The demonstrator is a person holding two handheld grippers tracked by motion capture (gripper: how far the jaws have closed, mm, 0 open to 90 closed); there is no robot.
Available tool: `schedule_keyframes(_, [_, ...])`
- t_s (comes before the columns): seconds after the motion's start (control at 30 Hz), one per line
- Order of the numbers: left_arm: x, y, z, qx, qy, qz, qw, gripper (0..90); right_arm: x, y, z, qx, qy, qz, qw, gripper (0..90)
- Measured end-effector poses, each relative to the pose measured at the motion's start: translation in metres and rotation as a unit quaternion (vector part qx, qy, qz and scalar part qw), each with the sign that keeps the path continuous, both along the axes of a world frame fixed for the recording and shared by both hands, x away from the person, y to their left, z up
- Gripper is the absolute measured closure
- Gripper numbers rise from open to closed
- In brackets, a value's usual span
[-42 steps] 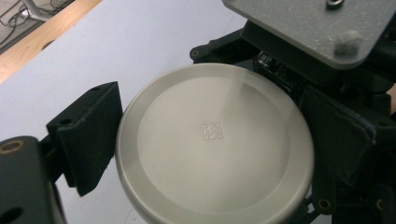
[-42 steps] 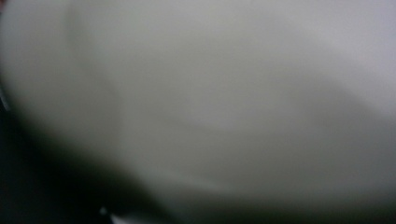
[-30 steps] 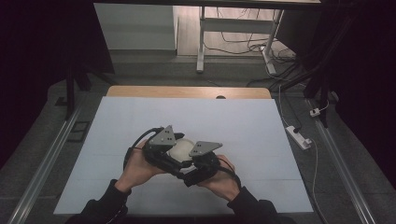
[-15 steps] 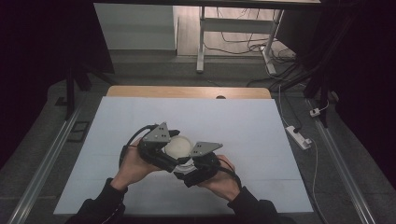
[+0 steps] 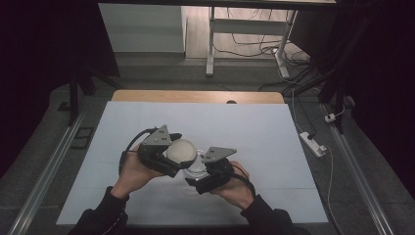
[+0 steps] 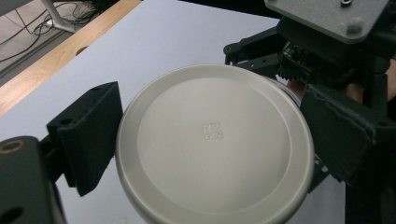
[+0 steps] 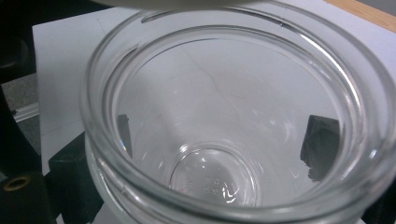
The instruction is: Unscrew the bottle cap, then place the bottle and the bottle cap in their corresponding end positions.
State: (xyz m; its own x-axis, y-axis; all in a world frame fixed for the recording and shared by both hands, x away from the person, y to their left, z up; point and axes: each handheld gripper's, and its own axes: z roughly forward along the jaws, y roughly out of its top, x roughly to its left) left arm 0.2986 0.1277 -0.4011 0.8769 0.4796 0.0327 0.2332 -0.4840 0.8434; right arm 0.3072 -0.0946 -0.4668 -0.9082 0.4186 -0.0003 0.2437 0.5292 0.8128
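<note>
Gripping a round, smooth white lid (image 6: 212, 144) and a clear glass jar (image 7: 233, 126).
Left hand-held gripper (image 5: 169, 152) clamping the lid; right hand-held gripper (image 5: 195, 172) clasping the jar, showing embossed base.

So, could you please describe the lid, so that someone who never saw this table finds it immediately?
Look at the pale sheet covering the table, near its front edge, where the two hands meet. The left gripper clamps a round off-white lid by its rim, beside the clear glass jar in the right gripper. Unlike the jar, it is opaque, a flat disc with a small embossed square mark at its centre.
</note>
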Motion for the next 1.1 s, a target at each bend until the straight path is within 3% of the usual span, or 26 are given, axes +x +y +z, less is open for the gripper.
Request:
schedule_keyframes(0.63, [-0.005, 0.009, -0.005, -0.005, 0.008, 0.004, 0.9999, 9.2, 0.019, -0.019, 0.003, 0.006, -0.008, -0.042, 0.9991, 6.7])
schedule_keyframes(1.1, [-0.011, 0.009, -0.020, -0.003, 0.016, -0.006, 0.9998, 9.2, 0.035, -0.023, 0.008, 0.011, -0.011, -0.060, 0.9980, 6.7])
